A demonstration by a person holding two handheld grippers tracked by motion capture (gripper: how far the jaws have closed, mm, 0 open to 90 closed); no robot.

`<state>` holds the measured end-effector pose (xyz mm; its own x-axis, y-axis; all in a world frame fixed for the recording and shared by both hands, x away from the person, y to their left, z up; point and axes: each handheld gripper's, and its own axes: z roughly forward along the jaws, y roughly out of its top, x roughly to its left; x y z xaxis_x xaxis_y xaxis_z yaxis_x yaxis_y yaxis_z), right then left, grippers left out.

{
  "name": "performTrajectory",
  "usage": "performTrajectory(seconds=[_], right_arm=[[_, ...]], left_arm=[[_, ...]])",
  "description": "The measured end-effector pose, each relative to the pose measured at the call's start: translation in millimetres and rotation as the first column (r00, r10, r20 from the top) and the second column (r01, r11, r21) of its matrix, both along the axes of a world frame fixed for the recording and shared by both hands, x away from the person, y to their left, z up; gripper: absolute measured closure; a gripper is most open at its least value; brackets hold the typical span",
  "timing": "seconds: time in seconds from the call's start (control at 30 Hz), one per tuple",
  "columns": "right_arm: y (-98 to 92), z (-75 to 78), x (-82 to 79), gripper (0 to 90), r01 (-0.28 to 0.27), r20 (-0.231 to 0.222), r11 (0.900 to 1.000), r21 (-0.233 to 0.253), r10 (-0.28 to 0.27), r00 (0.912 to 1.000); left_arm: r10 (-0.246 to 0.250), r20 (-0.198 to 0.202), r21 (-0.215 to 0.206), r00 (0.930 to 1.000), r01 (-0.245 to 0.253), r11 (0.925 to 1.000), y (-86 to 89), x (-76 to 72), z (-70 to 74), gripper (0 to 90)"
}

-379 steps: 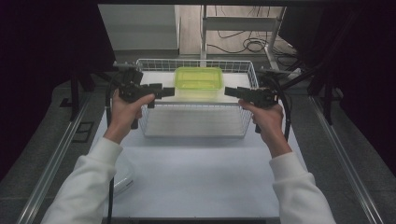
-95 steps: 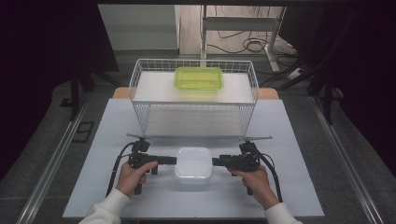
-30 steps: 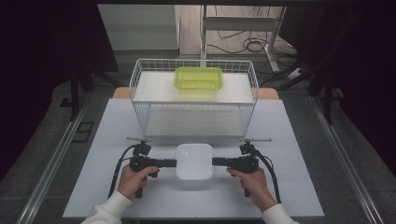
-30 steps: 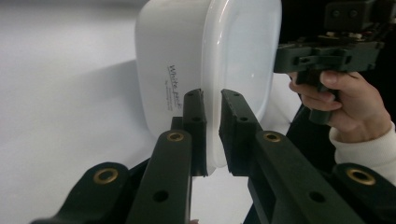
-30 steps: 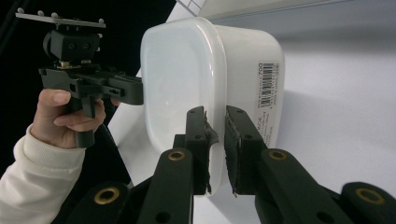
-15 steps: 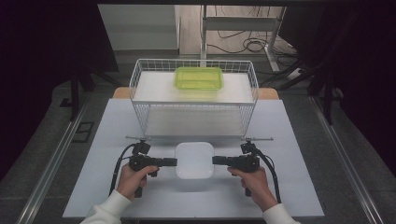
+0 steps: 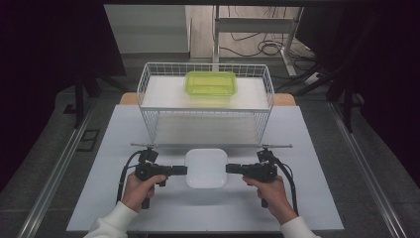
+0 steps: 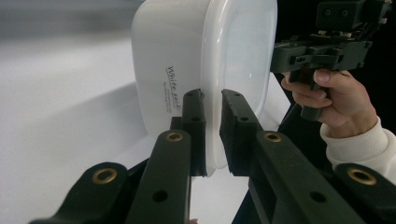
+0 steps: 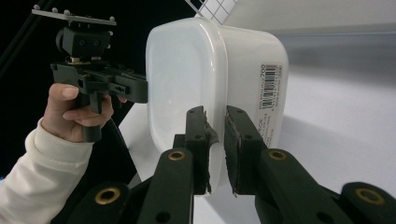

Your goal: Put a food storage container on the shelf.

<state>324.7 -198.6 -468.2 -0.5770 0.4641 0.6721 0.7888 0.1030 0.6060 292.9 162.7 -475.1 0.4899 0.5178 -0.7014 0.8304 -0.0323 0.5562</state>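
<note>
High view: white lidded container at near centre of white bench, in front of wire basket holding green container. Left hand-held gripper meets container's left edge, right hand-held gripper its right edge; contact with bench possibly lost, unclear.

Left gripper view: left hand-held gripper jaws nearly closed, clamping container rim between them. Opposite hand beyond.

Right gripper view: right hand-held gripper jaws nearly closed on container rim. Barcode label on side wall.
</note>
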Motion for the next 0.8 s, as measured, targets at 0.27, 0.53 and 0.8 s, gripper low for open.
performTrajectory(seconds=[0.27,0.53,0.8], right_arm=[[0.1,5.0,-1.5,80.0,-0.002,0.022,1.0,0.005,0.001,0.9997],[1.4,13.5,-1.2,79.9,-0.003,0.054,1.0,0.002,0.003,0.9985],[1.0,25.6,1.5,79.9,0.001,0.076,1.0,0.004,-0.001,0.9971]], left_arm=[[-0.003,0.014,0.002,0.9999,0.003,1.0,0.5,0.0,6.7,80.9],[-0.007,0.035,0.003,0.9994,0.007,1.0,2.0,2.6,15.2,80.9],[-0.009,0.054,-0.006,0.9985,0.009,0.9999,2.0,7.1,26.8,80.9]])
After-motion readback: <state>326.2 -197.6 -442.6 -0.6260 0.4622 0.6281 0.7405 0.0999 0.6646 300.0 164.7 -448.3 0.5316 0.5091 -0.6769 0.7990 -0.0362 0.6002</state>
